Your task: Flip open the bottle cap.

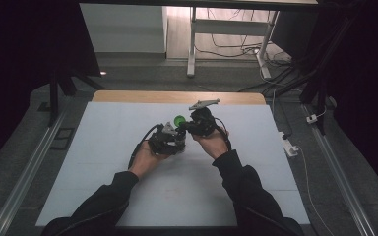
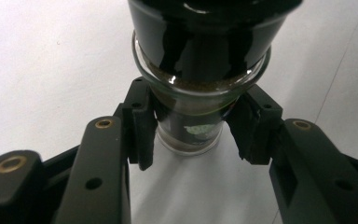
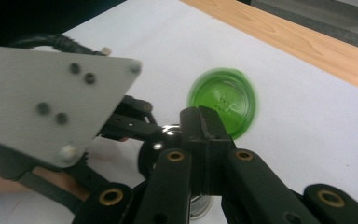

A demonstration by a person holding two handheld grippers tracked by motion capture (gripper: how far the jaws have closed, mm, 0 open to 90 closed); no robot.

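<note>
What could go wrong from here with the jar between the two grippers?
1. The left gripper clamps the glass jar only by its narrow lower body; twisting at the black cap could make it slip or tilt.
2. Brown powder sits high at the shoulder; it may spill if the cap comes off.

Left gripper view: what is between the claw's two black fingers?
A small glass jar, squeezed by the left claw, seen in the left gripper view.

A white-topped bench [image 1: 128, 196] with a wooden far edge stands on grey floor [image 1: 142, 78]; beyond, white table legs [image 1: 192, 49] and tangled cables [image 1: 236, 49].
</note>
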